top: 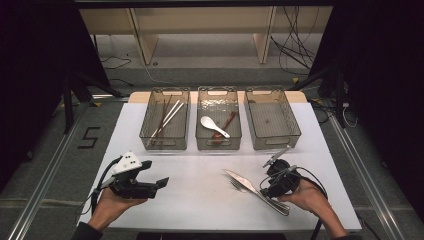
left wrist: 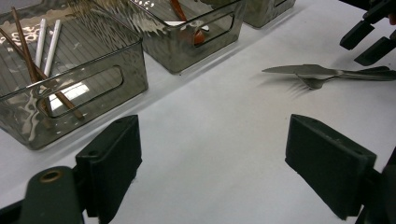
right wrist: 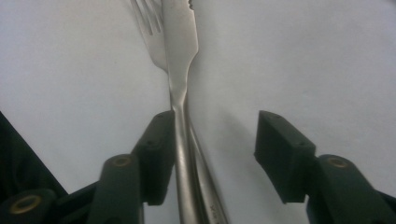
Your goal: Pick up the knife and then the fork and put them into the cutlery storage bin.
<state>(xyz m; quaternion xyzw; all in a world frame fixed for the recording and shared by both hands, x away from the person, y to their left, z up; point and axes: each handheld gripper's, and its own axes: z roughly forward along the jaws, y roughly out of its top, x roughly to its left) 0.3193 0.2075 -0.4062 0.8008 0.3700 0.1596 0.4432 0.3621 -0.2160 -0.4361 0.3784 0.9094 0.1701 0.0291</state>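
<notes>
Right gripper (right wrist: 212, 158): jaws standing apart over the table, the left pad lying against the knife handle, the right pad well clear of it; nothing is being clamped
Knife (right wrist: 180, 60): lying flat on the white table, its handle running down between the right gripper's jaws
Fork (right wrist: 149, 28): lying under and just beside the knife, the two handles crossing near the left pad
Left gripper (left wrist: 212, 163): jaws spread wide and gripping nothing, hovering over bare table, held by the left hand (top: 107, 205) at the near left
Right hand (top: 312, 197): holding its gripper at the near right, over the handle end of the knife (top: 255, 189) and fork (top: 239, 186)
Table (top: 200, 200): white top bearing three clear bins in a row at the far side
Left bin (top: 165, 119): holding chopsticks (top: 167, 117), brown and white
Middle bin (top: 218, 118): holding a white spoon (top: 214, 125) and a brown one
Right bin (top: 272, 119): sitting well apart from both grippers
</notes>
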